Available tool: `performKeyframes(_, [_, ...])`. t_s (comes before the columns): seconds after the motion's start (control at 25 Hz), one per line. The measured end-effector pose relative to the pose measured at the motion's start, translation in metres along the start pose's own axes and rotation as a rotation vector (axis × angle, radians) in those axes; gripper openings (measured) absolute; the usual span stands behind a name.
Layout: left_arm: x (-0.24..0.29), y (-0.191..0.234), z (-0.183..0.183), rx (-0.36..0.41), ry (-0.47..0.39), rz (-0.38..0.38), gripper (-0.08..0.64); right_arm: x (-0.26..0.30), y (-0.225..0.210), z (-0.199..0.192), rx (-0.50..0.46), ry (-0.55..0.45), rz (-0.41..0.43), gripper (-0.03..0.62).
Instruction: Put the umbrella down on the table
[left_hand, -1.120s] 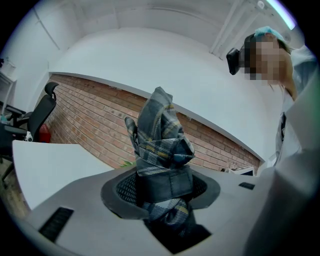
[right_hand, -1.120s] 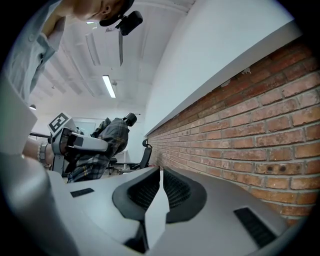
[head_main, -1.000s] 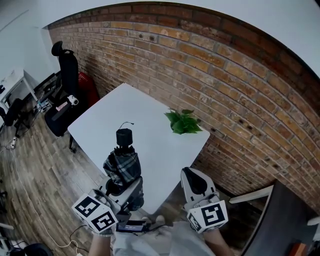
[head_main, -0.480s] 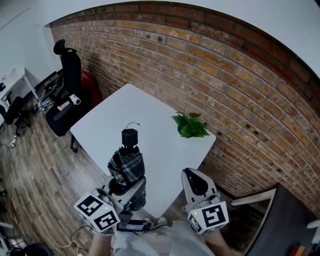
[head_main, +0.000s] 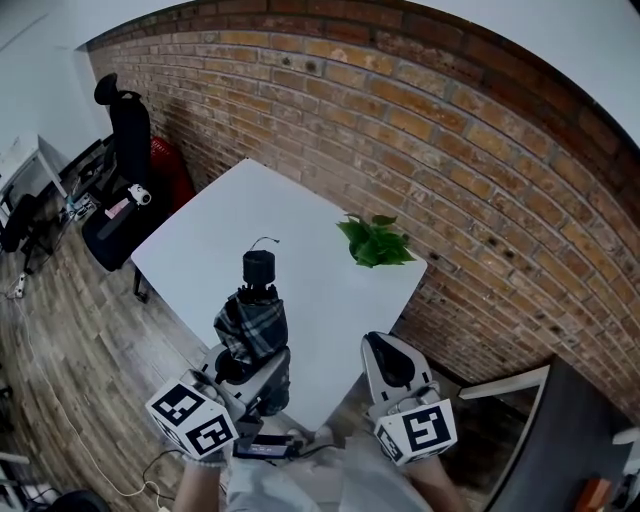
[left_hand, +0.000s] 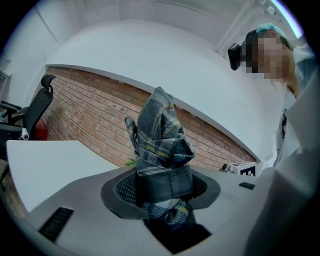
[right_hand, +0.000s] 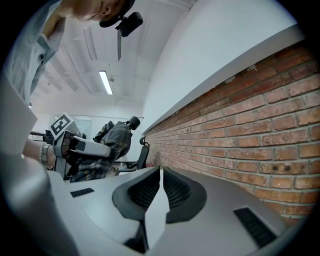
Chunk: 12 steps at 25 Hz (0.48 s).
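Observation:
A folded grey plaid umbrella (head_main: 251, 328) with a black round handle (head_main: 258, 268) stands upright over the near part of the white table (head_main: 300, 225). My left gripper (head_main: 250, 368) is shut on its strapped lower part. In the left gripper view the umbrella (left_hand: 161, 142) fills the space between the jaws of that gripper (left_hand: 162, 189). My right gripper (head_main: 390, 362) hovers at the table's near right edge, shut and empty. In the right gripper view the jaws of the right gripper (right_hand: 160, 189) meet, and the umbrella (right_hand: 114, 140) shows at the left.
A small green plant (head_main: 375, 240) sits near the table's far right edge by the brick wall (head_main: 450, 150). A black office chair (head_main: 122, 125) and a cluttered desk stand to the left on the wooden floor. A dark cabinet corner shows at lower right.
Both grippers have edged a little toward the table, the umbrella moving with the left one. Neither grip has changed.

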<state>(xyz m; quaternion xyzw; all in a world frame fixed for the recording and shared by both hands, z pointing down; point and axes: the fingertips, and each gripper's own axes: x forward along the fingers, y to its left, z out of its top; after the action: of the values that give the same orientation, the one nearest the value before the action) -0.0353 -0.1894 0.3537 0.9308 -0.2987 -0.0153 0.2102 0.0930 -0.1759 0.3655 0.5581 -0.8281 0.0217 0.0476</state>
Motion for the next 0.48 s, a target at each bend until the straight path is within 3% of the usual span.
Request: performKeyframes(0.48, [0.032, 0.023, -0.023, 0.009, 0.123, -0.009, 0.21, 0.0, -0.013, -0.019, 0.021, 0.044, -0.047, 0.051])
